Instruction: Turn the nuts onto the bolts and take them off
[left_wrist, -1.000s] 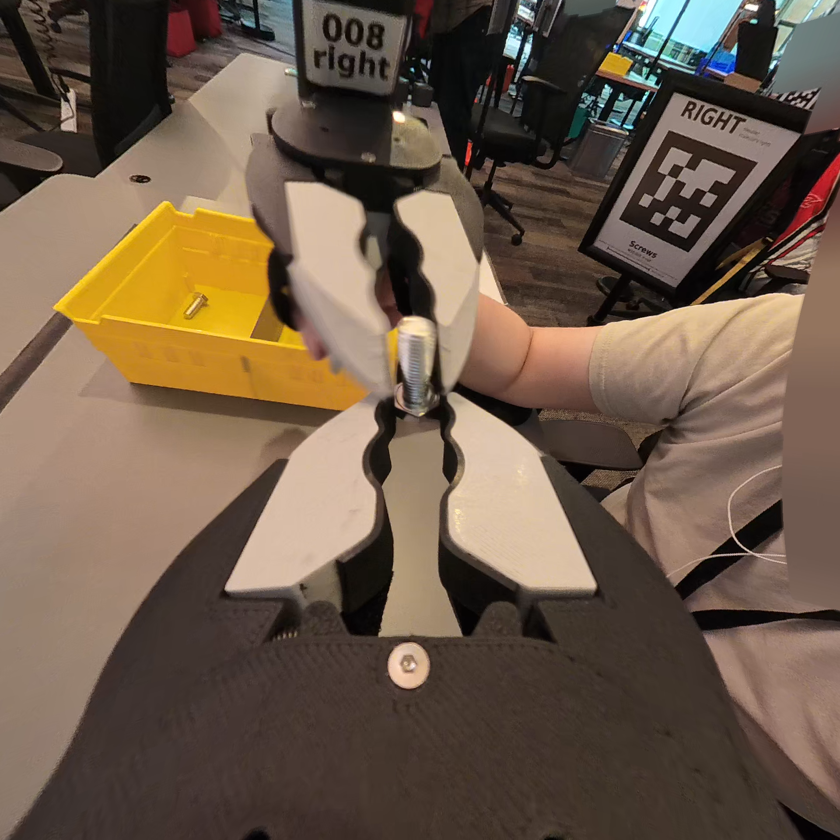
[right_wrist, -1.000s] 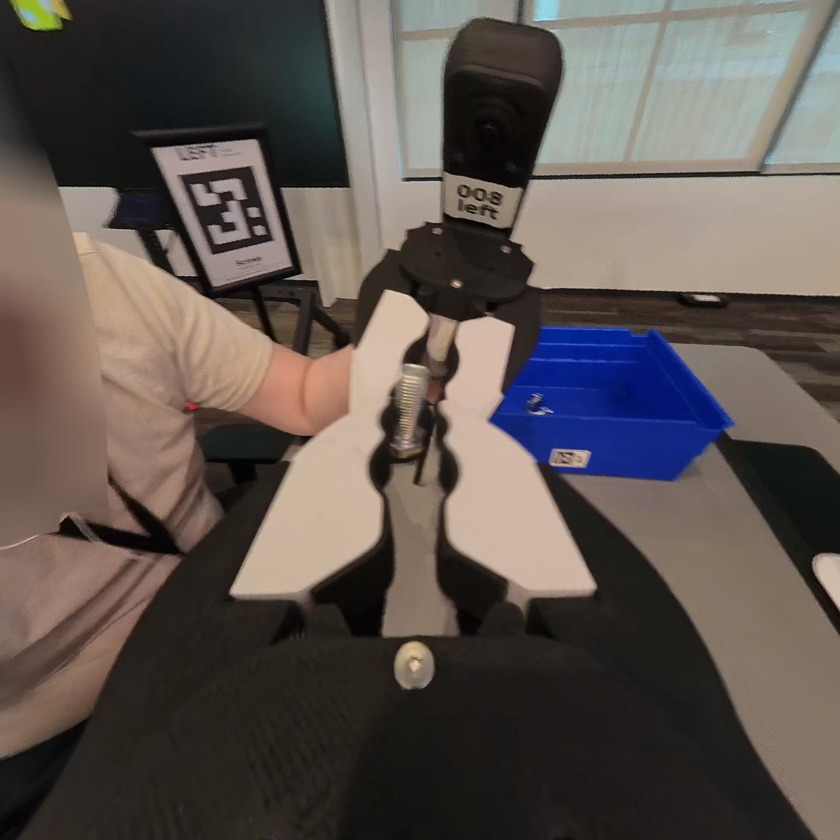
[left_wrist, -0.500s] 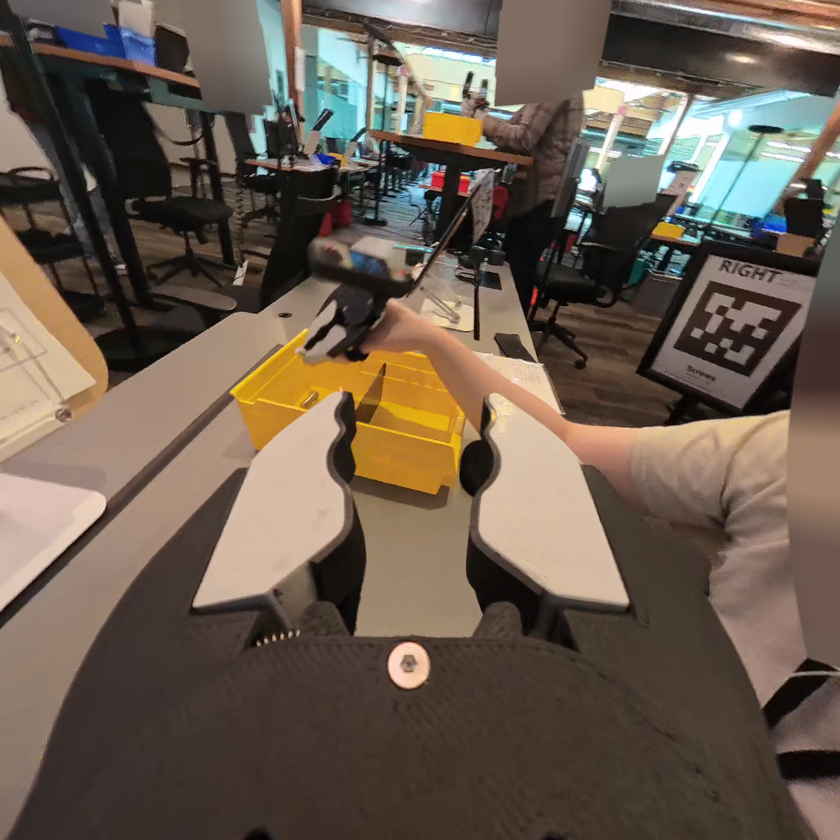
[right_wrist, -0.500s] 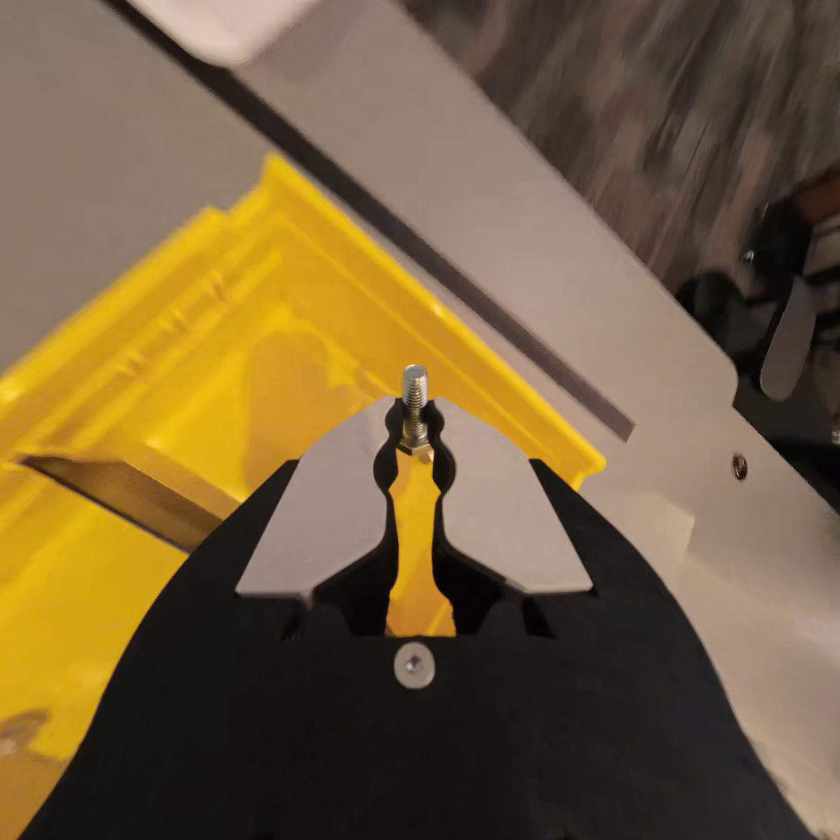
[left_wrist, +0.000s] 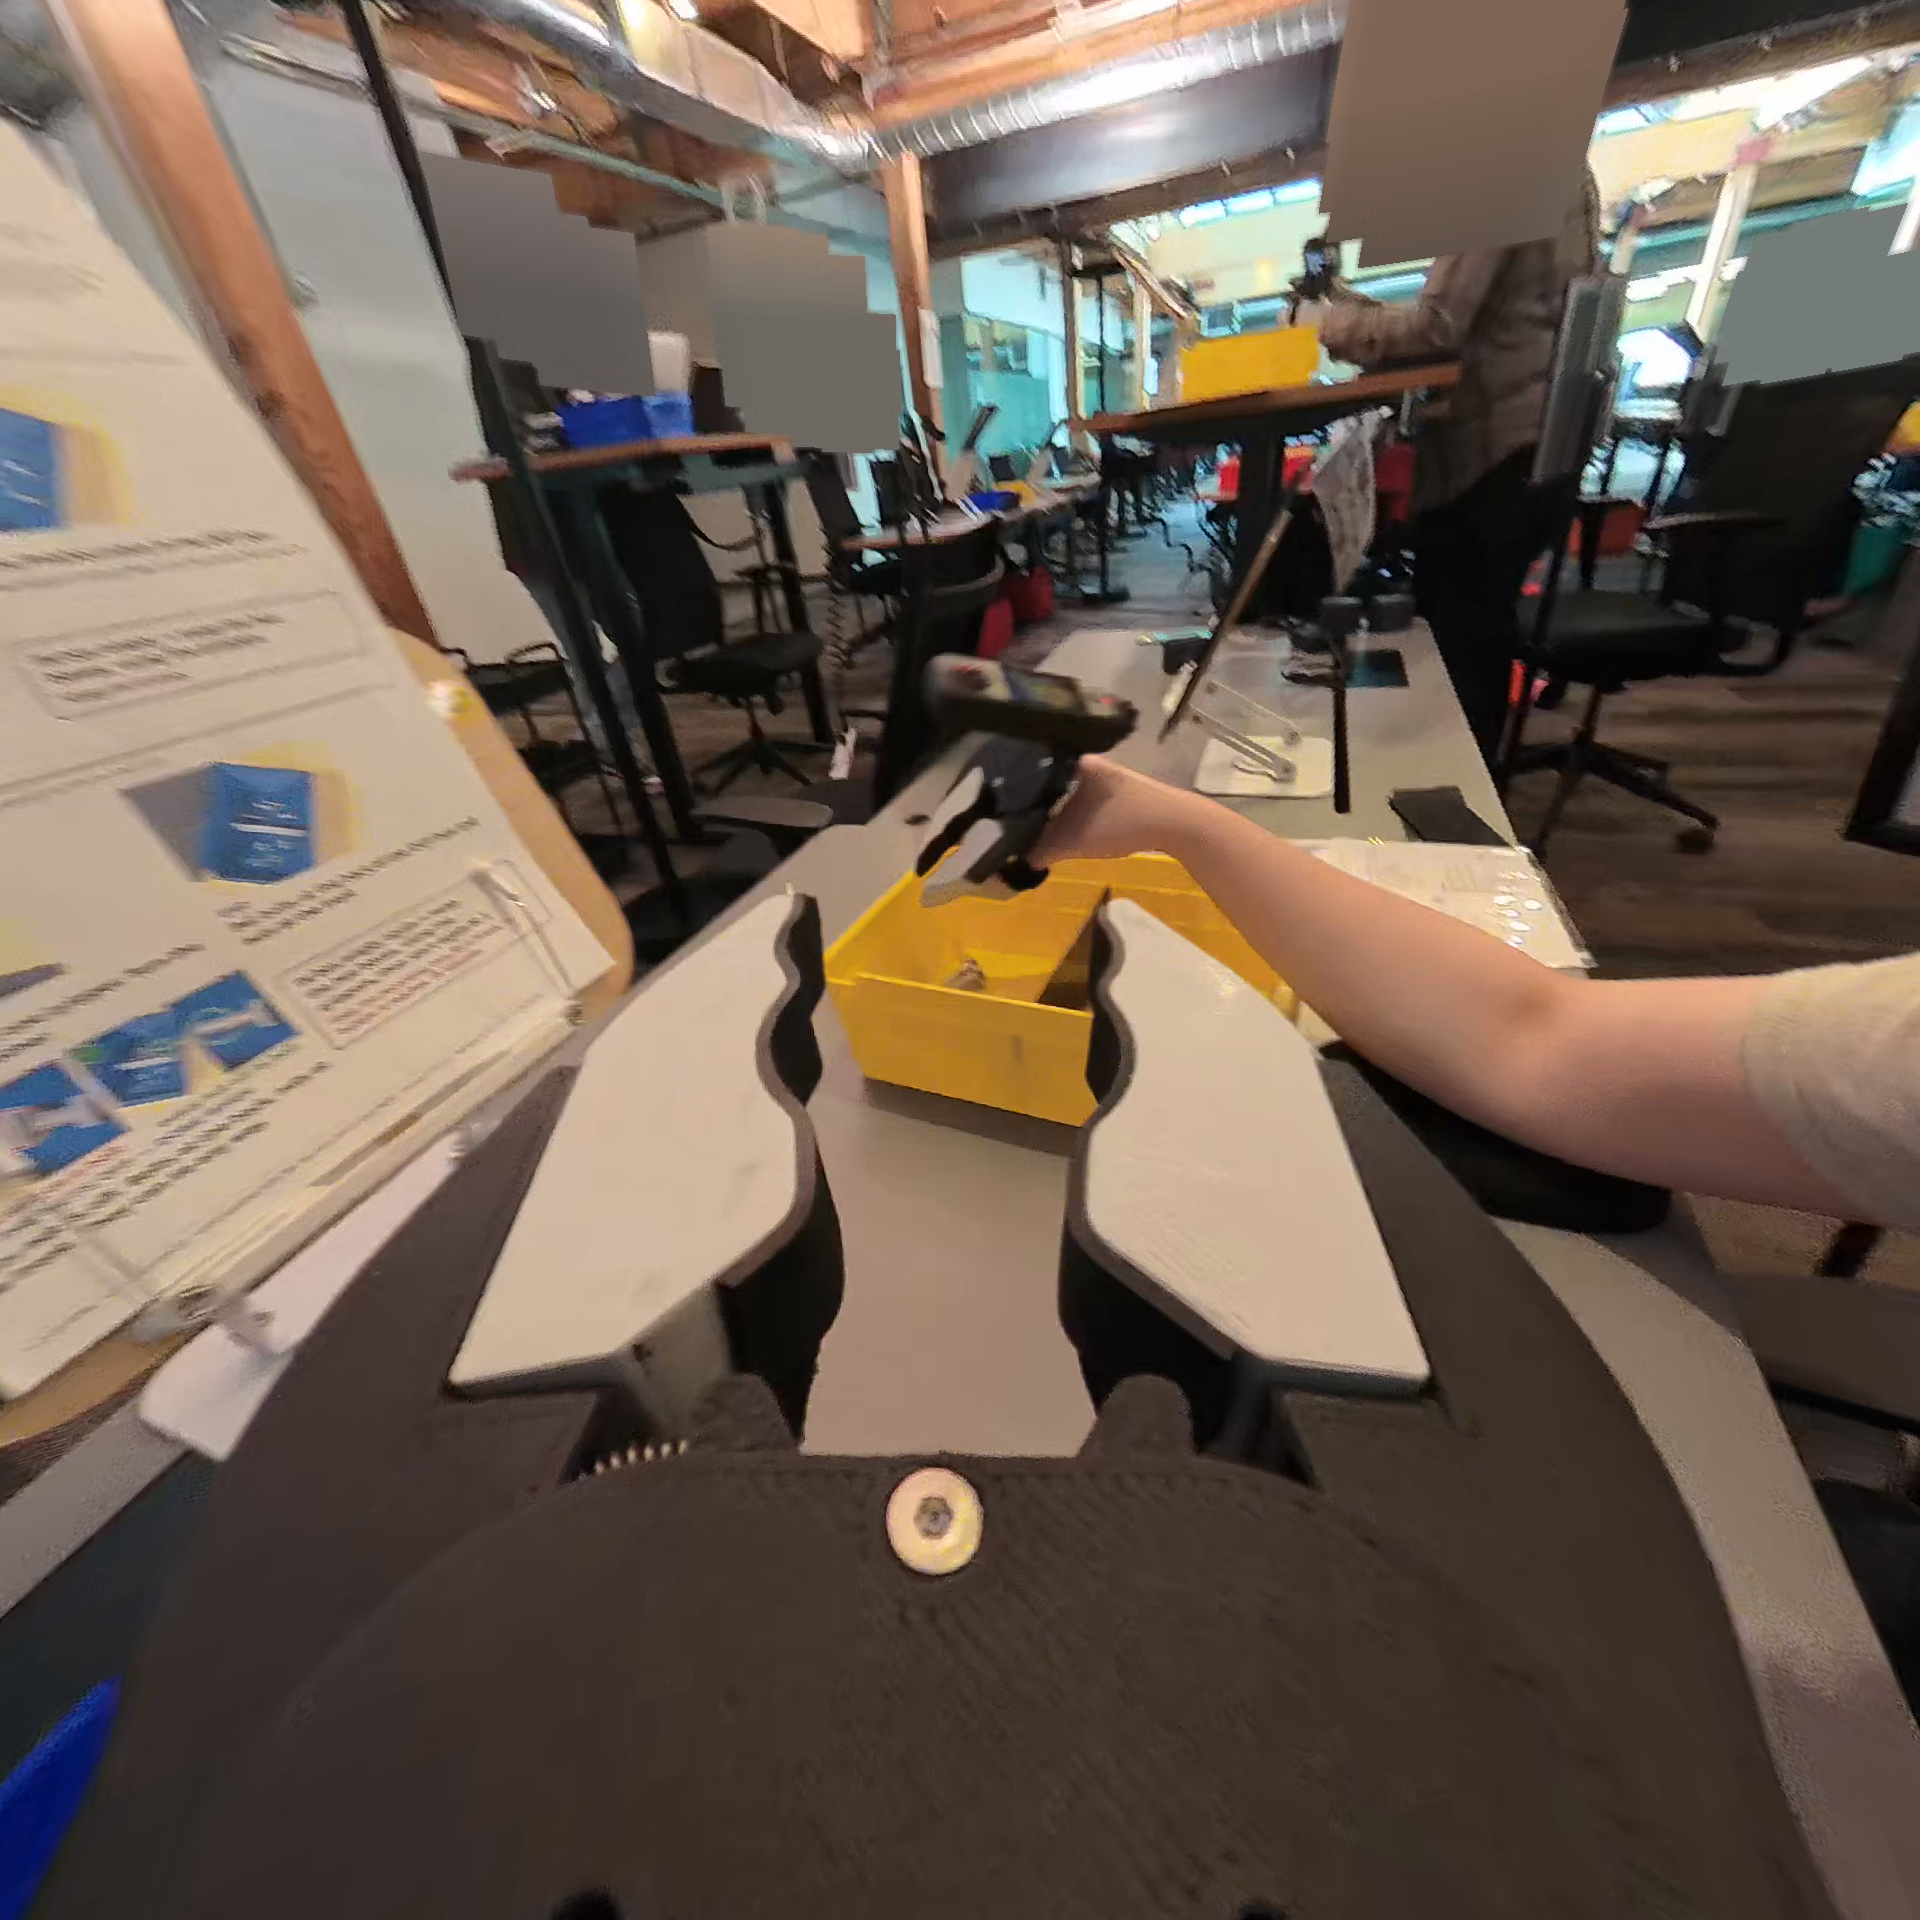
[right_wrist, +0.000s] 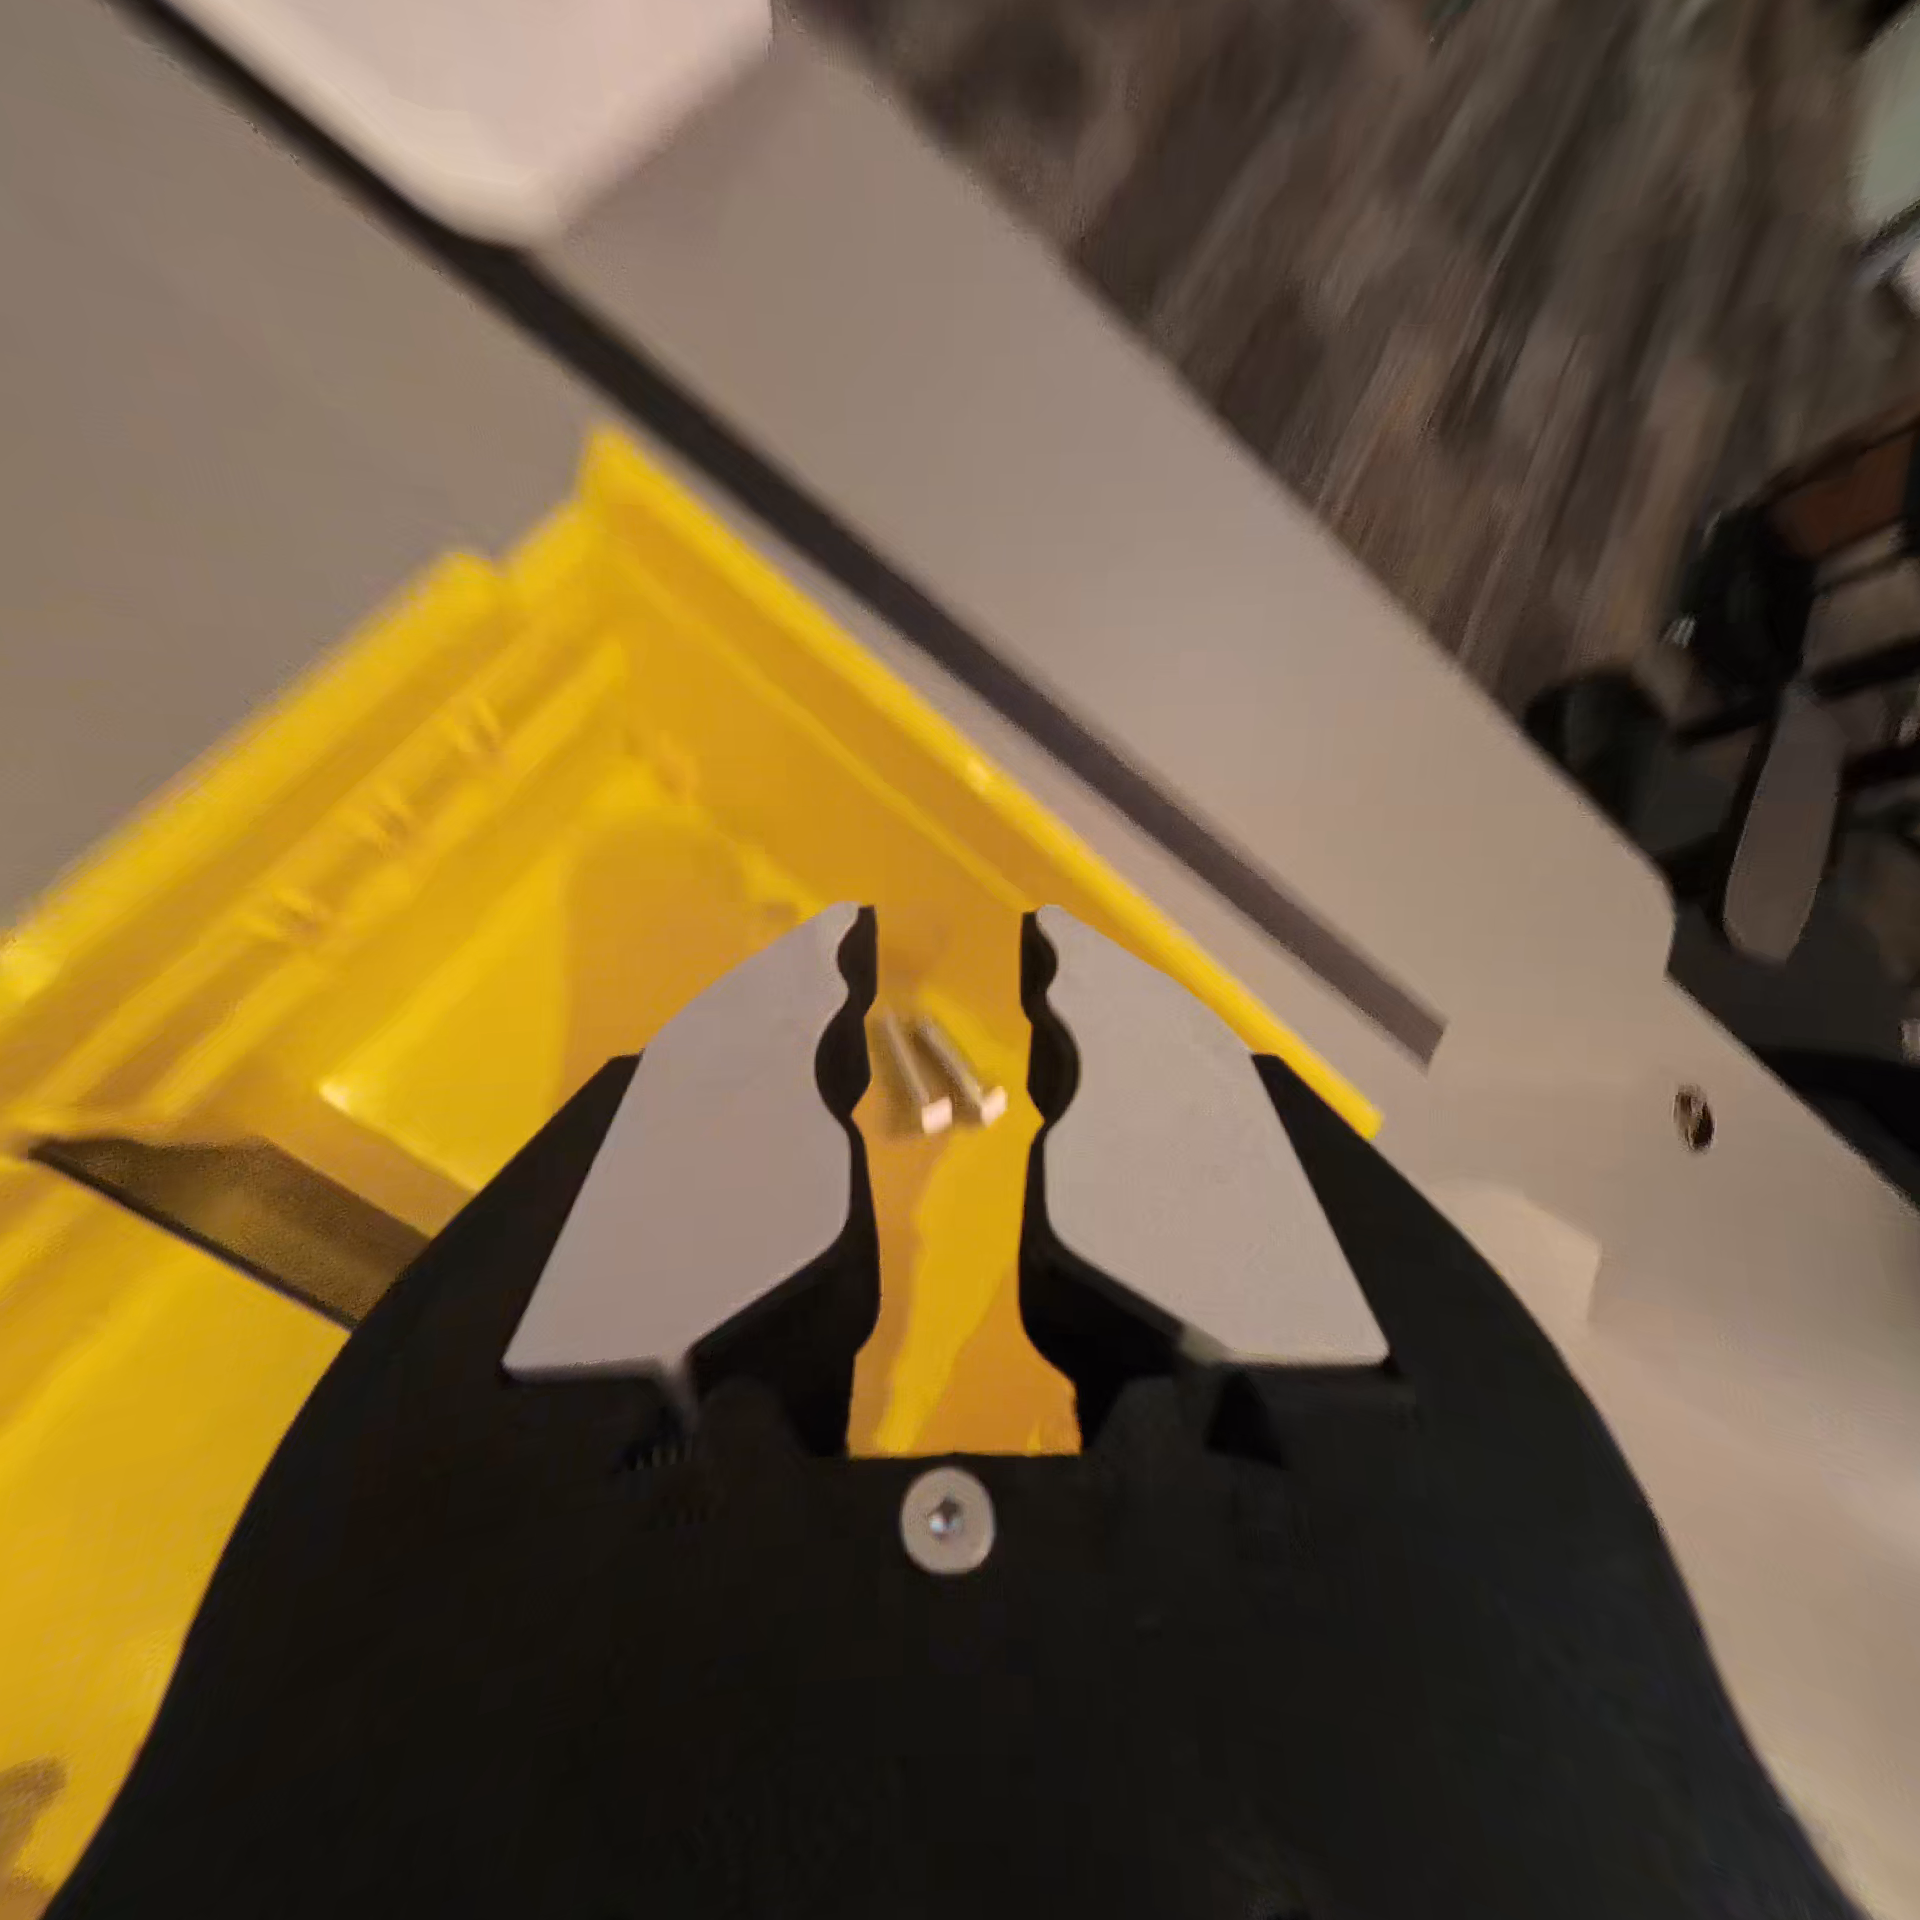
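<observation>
My left gripper (left_wrist: 951, 925) is open and empty, held above the grey table (left_wrist: 935, 1195) and pointing at the yellow bin (left_wrist: 956, 1049). My right gripper (right_wrist: 948, 920) is open and empty, hovering over the left compartment of the yellow bin (right_wrist: 416, 831). Two bolts (right_wrist: 935, 1060) lie side by side on the bin floor, seen between its fingers. In the left wrist view the right gripper (left_wrist: 961, 868) hangs over the bin's far edge, and a bolt (left_wrist: 966, 975) shows inside. No nut is visible.
A tilted instruction board (left_wrist: 208, 831) stands at the table's left. A dark divider (right_wrist: 208, 1216) splits the bin. Papers (left_wrist: 1444, 873), a phone (left_wrist: 1444, 816) and a tablet stand (left_wrist: 1247, 748) lie beyond the bin. A person's arm (left_wrist: 1455, 1029) crosses from the right. A blue patch (left_wrist: 42, 1787) shows at bottom left. Some 45 cm of space lies between my two pairs of fingers.
A second ago both grippers met on the bolt. The left one opened and drew back. The right one carried the bolt over the yellow bin, opened, and the bolt now lies inside.
</observation>
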